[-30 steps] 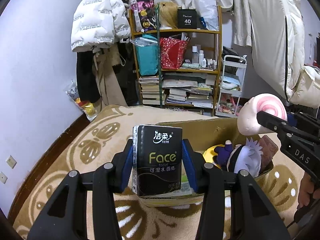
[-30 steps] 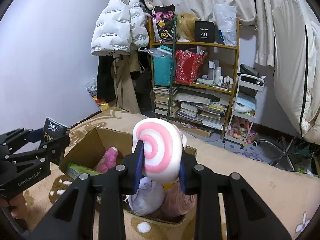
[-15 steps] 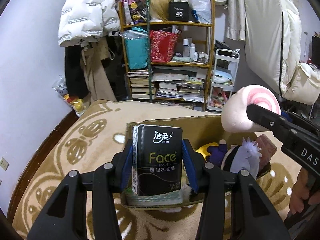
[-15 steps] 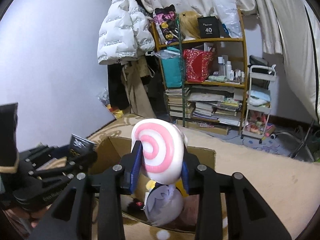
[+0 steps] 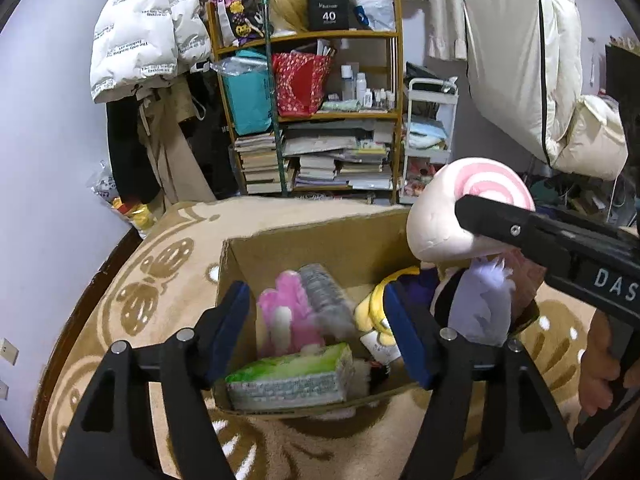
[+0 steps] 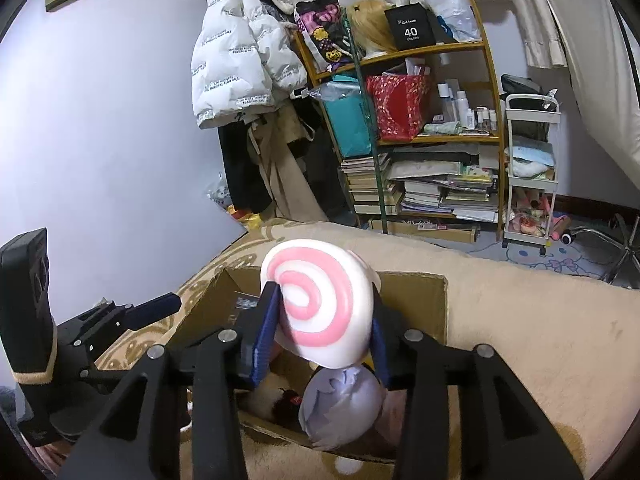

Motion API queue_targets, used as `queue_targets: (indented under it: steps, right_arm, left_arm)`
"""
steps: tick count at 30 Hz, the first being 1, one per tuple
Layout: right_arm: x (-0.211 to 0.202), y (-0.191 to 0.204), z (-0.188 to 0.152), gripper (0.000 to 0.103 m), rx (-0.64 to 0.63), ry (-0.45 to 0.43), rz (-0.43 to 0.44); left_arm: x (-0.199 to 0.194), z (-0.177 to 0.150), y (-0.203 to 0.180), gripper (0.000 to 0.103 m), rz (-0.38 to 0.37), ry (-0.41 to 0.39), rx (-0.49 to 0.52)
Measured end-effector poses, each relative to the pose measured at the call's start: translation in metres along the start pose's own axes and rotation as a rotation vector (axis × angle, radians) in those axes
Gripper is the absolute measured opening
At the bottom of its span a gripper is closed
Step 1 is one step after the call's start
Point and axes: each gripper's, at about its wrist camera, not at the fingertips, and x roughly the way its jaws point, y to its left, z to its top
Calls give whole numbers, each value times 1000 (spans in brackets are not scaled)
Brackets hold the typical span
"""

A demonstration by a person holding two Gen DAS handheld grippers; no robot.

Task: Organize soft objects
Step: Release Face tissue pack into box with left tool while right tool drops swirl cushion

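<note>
Released, tissue pack (image 5: 320,300) lies boxed below left gripper's (image 5: 320,328) spread jaws.

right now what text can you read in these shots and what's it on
"40": black box on the shelf's top tier; the smaller lines above and below it are too small to read.
"DAS": right gripper, on its side; the rest is cut off.
White puffer jacket: rows of printed text, too small to read reliably.
Green tissue pack in the cardboard box: print blurred.
</note>
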Motion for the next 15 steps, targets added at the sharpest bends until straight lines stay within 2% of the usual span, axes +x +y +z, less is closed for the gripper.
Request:
queue_targets:
  steps: [5, 9, 12, 14, 15]
  right_arm:
    - [1, 1, 0, 47, -17, 21, -19]
    - [-4, 2, 1, 61, -27, 2, -8]
    - [-7, 2, 1, 61, -29, -10, -13]
    - [-8, 1, 2, 66, -30, -8, -19]
    - [-10, 1, 2, 72, -30, -7, -21]
  left_arm:
    - [0, -5, 3, 76, 42, 18, -9]
    - [-6, -7, 6, 85, 81, 10, -22]
    - [-7, -10, 8, 89, 106, 20, -25]
    - [-9, -13, 10, 89, 116, 27, -27]
    - [-10, -14, 11, 90, 118, 32, -28]
